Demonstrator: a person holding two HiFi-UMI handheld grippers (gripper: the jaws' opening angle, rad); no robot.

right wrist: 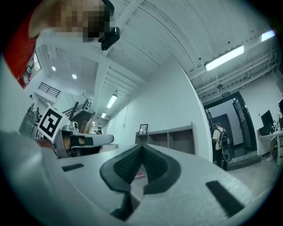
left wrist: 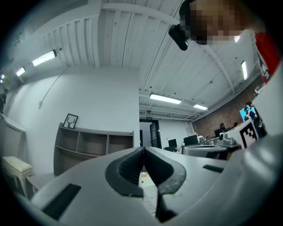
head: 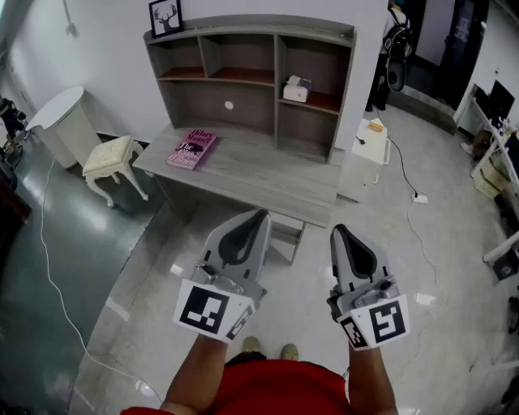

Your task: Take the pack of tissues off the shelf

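Grey plastic left gripper point(head: 259, 214) and right gripper point(head: 337, 230) we are holding pressed together and empty, well apart from the grey wooden shelf point(head: 243, 24); its right compartment is holding the white tissue pack point(head: 297, 89). Seemingly we are approaching; the jaws need spreading next.

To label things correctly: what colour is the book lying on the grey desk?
The flat rectangular book is pink; the head view shows it best.

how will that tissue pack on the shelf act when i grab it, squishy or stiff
Probably light for its size: the pack of tissues is small, with a white tuft poking up. Likely soft, so it may dent under a squeeze. It sits low and flat on the shelf board, so tipping seems unlikely.
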